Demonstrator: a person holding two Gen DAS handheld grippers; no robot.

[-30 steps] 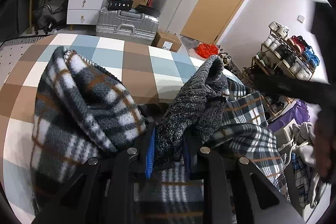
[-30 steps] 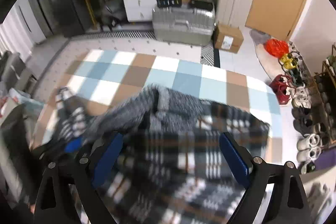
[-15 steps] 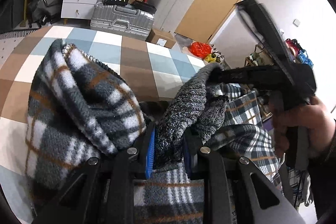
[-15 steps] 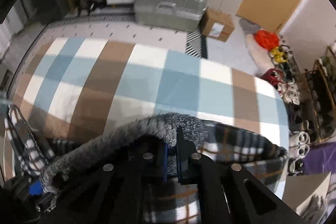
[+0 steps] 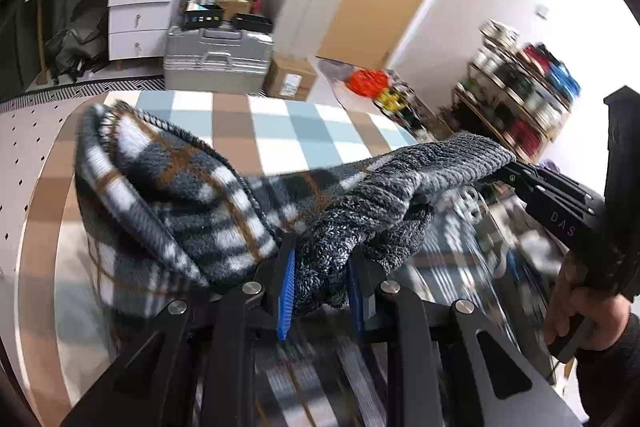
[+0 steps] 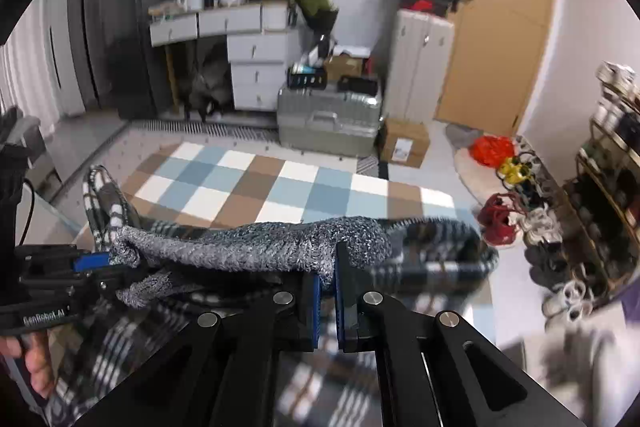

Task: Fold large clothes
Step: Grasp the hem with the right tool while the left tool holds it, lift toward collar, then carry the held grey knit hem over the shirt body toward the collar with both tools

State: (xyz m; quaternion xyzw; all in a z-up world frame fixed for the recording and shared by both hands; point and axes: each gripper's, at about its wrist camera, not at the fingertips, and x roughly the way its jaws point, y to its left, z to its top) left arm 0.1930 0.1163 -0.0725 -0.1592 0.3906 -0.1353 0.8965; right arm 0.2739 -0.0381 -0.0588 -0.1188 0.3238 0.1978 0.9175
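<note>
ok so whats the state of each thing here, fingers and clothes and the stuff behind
left gripper: fingers shut on the grey knit band
right gripper: fingers shut on the same band, further along
grey knit band: stretched between the two grippers
plaid garment: bunched, lifted off the checked mat
checked mat: lying flat
silver suitcase: closed, lying flat
cardboard box: closed

Fuzzy plaid fleece garment (image 5: 168,187), ribbed metal suitcase (image 5: 218,61)
</note>
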